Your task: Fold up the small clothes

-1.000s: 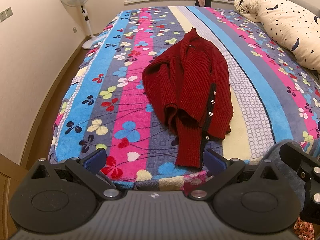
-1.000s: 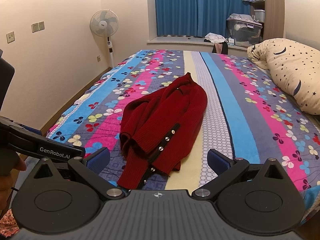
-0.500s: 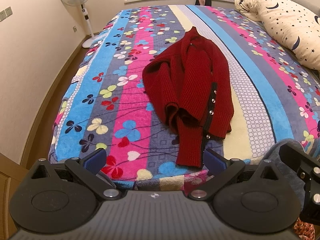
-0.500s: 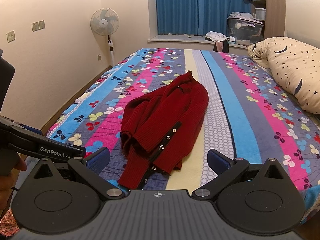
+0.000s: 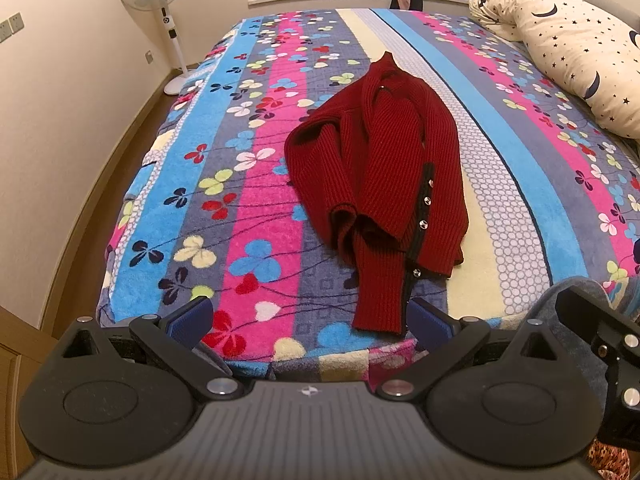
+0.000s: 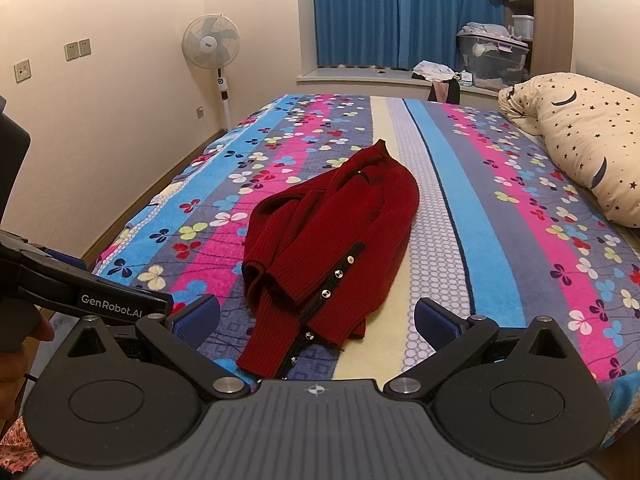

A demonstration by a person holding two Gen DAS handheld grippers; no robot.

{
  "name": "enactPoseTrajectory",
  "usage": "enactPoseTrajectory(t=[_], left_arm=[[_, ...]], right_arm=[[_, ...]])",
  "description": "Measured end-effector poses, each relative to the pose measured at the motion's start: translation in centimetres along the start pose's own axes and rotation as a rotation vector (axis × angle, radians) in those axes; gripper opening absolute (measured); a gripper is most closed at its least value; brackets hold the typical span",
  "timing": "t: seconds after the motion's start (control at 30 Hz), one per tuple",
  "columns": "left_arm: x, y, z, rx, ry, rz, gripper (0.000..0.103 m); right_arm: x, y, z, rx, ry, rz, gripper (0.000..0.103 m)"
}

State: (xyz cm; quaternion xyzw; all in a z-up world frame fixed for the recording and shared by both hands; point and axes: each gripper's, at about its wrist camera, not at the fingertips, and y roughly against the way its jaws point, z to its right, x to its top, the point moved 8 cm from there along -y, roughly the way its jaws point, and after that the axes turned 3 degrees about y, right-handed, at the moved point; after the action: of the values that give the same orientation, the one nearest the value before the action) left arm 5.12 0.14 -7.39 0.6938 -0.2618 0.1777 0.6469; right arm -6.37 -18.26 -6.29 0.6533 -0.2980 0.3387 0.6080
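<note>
A red knit cardigan [image 5: 380,176] lies in a loose heap in the middle of the bed [image 5: 248,208], closer to the near end. Its collar points to the far end. One sleeve [image 5: 380,292] runs toward the near edge of the bed. A dark strip with small shiny buttons [image 5: 423,224] runs down its right side.

The bed has a striped blanket with little flowers in blue, pink, grey and cream. A big cream pillow with stars and moons [image 5: 580,52] lies on the far right of the bed.

The left tongs [image 5: 310,320] are held wide, with nothing between the blue pads. They hang at the near edge of the bed, just in front of the sleeve end, not touching it. The right tongs [image 6: 316,318] are wide too and hold nothing. They are also at the near edge, with the cardigan seen between the pads.

A white standing fan [image 6: 211,46] is by the left wall. Blue curtains [image 6: 400,12] hang at the far end of the room.
</note>
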Motion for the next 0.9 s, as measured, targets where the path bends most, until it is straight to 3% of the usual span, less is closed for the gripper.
enactPoseTrajectory(t=[0.9], left_arm=[[0.34, -0.16, 0.31, 0.003, -0.005, -0.002, 0.103]], right_arm=[[0.1, -0.79, -0.38, 0.007, 0.001, -0.009, 0.102]])
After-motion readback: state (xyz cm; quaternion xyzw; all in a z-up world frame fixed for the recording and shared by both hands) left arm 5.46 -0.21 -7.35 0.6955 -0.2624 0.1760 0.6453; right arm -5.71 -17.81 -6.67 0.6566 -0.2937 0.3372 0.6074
